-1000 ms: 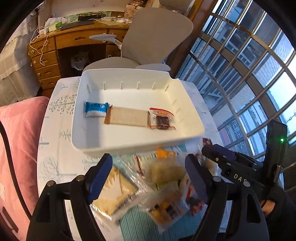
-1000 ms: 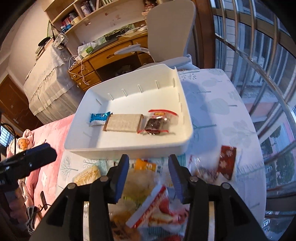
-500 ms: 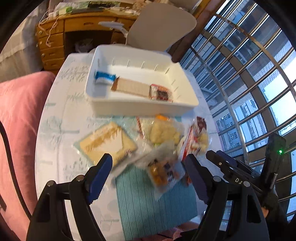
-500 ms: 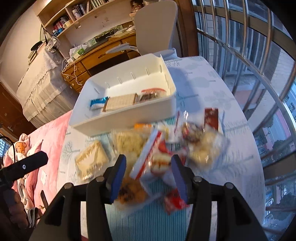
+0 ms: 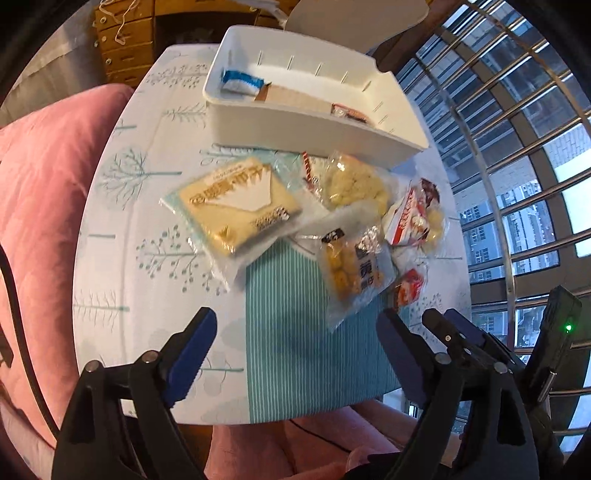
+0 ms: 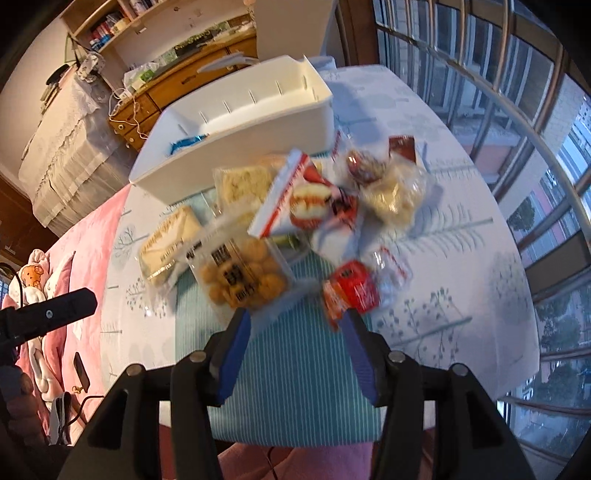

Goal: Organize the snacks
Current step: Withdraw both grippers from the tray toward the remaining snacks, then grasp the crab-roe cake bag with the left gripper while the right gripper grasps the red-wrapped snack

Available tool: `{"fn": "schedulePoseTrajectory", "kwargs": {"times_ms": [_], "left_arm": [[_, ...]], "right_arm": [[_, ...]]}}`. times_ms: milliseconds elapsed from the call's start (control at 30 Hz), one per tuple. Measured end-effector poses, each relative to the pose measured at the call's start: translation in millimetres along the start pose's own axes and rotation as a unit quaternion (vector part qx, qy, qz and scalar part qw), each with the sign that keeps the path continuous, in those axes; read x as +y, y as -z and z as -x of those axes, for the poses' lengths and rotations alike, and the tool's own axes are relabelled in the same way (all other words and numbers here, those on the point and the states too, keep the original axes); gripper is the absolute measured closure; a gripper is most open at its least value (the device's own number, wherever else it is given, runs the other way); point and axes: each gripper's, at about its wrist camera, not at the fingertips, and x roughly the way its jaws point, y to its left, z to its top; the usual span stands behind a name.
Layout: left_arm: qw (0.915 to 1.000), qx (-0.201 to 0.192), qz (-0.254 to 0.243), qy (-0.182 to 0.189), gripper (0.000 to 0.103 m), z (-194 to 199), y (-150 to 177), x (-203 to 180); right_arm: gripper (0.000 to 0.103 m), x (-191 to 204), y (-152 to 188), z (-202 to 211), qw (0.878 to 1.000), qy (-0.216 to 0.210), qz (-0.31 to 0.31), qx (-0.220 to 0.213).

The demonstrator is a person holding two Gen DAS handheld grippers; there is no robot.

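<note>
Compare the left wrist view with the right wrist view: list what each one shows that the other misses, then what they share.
Only the left wrist view shows the brown cracker pack and the dark snack packet inside the white bin, plus the right gripper at its lower right.

Only the right wrist view shows the bookshelf, the covered furniture and the dark red packet near the window side.

Both show the bin, the blue wrapper in it, the yellow biscuit bag, the flat cream pack, the teal striped mat and open jaws holding nothing.
</note>
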Motion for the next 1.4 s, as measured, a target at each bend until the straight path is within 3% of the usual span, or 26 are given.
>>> {"fn": "schedulePoseTrajectory", "kwargs": {"times_ms": [433,967,1400], "left_arm": [[0.9934,0.060,0.096,-0.020,0.014,-49.0,-2.1,-20.3],[0.9738,0.049,0.217,-0.044,0.014,-93.8,-18.6,-46.5],[0.9604,0.062,0.262,-0.070,0.011,-133.7,-31.1,-66.1]], "right_arm": [[0.043,-28.7,-10.1,-33.4,0.997,-0.015,0.007,0.078],[0.043,-23.2,-35.3,-74.4,0.974,-0.026,0.174,0.145],[0.044,-38.5,-55.8,-95.3,0.959,-0.053,0.222,0.168]]}}
